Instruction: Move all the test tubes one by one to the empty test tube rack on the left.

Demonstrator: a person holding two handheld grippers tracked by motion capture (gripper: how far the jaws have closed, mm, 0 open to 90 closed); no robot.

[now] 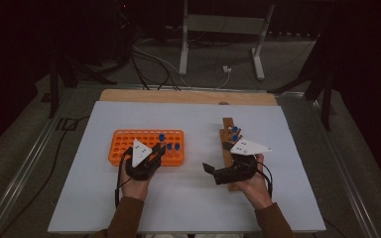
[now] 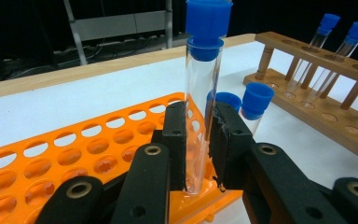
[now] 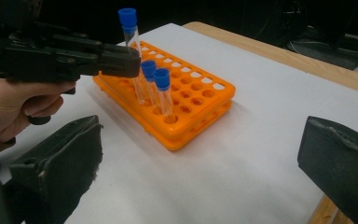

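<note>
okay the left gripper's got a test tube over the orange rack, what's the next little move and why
Probably lower the tube straight down until it seats, then open. The left gripper is shut on the test tube, upright, its bottom end at the orange rack near the front edge. It stands taller than the two seated tubes beside it. The right gripper is open and away.

No readable text, label or number anywhere.

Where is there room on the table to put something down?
The white mat is bare between the orange rack and the wooden rack, along its far edge, and near the front edge. It is crowded around both racks, where the left gripper and right gripper work.
</note>
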